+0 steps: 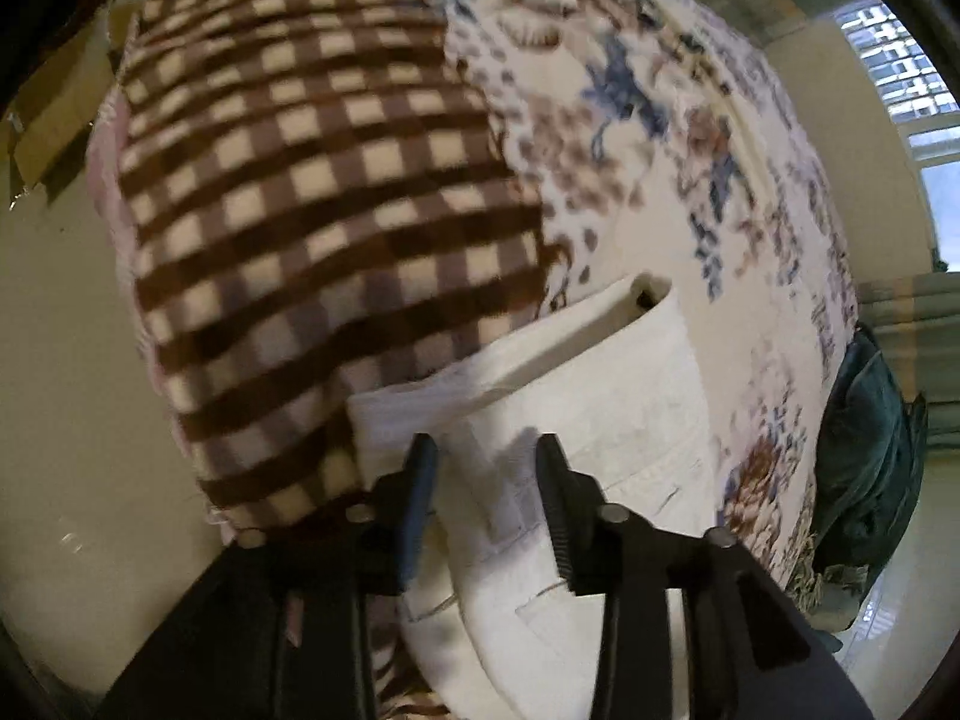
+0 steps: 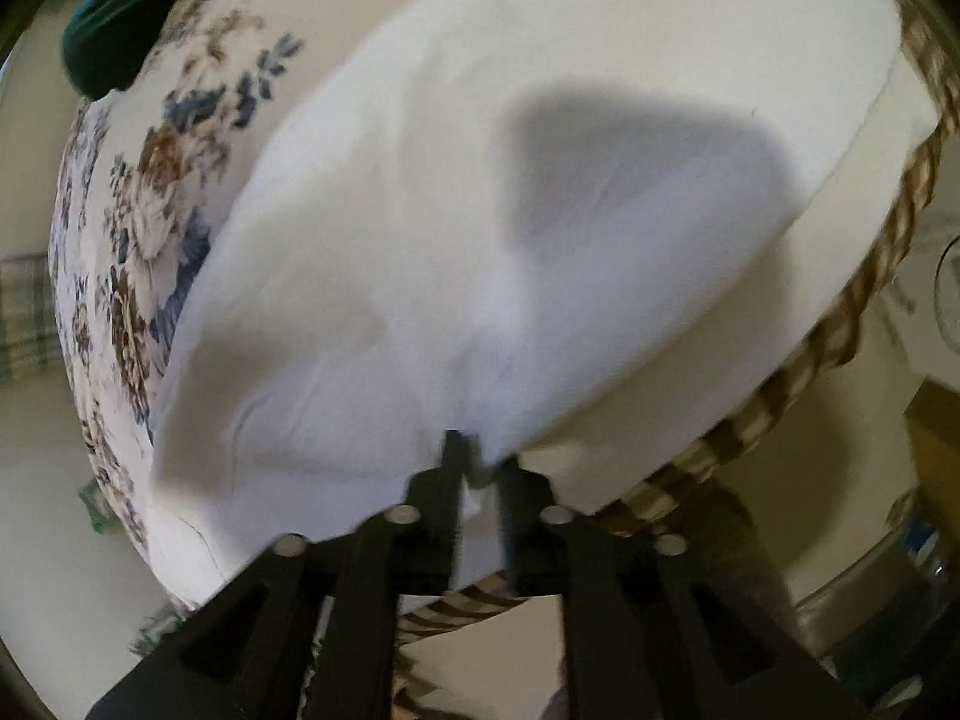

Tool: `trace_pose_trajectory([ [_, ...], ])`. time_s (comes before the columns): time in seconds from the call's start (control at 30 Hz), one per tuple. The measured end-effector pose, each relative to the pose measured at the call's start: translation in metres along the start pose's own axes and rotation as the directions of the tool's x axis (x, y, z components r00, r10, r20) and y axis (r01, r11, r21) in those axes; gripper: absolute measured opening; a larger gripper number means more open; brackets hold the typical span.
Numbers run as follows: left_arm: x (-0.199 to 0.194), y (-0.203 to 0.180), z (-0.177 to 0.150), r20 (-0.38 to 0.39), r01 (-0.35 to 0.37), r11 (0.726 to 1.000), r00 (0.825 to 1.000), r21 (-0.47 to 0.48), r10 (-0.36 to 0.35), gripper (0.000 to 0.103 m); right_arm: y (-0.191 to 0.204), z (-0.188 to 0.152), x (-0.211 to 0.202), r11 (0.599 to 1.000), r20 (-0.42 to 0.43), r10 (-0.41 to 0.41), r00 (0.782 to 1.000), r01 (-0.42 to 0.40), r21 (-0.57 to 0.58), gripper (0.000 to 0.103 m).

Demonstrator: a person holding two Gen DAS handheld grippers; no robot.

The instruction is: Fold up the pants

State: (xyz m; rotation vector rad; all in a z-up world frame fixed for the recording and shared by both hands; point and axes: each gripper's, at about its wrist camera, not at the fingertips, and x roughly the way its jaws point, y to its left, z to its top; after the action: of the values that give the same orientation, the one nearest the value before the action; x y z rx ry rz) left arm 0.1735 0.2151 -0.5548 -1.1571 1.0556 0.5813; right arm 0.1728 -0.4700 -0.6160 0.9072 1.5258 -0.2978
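White pants [image 1: 606, 420] lie on a floral bedsheet [image 1: 630, 138], with the waistband and a pocket seam showing in the left wrist view. My left gripper [image 1: 487, 450] is open just above the waist end, its fingers apart and holding nothing. In the right wrist view the white pants [image 2: 480, 210] spread wide across the bed. My right gripper [image 2: 480, 450] is shut on a pinch of the white cloth at its near edge.
A brown and cream checked blanket [image 1: 312, 198] lies left of the pants; its edge [image 2: 840, 324] shows along the bed side. A dark green garment [image 1: 864, 450] hangs at the bed's far edge and also shows in the right wrist view [image 2: 120, 18]. A window [image 1: 900, 66] is at right.
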Motion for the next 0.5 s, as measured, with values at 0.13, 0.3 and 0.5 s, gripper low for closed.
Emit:
trace_pose_trajectory([
  [0.13,0.015,-0.012,0.001,-0.016,-0.058,0.998,0.998,0.039,0.058,0.032,0.000,-0.003,0.019,0.999,-0.032,0.021,0.999,-0.020,0.043,0.030],
  [0.3,0.012,-0.017,0.003,-0.041,-0.101,0.994,0.994,0.044,0.102,0.032,0.005,-0.016,0.022,0.997,-0.052,0.054,0.997,-0.051,0.054,0.030],
  [0.5,-0.003,0.010,-0.004,-0.023,-0.049,0.999,0.999,-0.021,0.049,0.032,0.021,-0.025,0.033,0.998,-0.080,0.059,0.995,-0.057,0.025,0.030],
])
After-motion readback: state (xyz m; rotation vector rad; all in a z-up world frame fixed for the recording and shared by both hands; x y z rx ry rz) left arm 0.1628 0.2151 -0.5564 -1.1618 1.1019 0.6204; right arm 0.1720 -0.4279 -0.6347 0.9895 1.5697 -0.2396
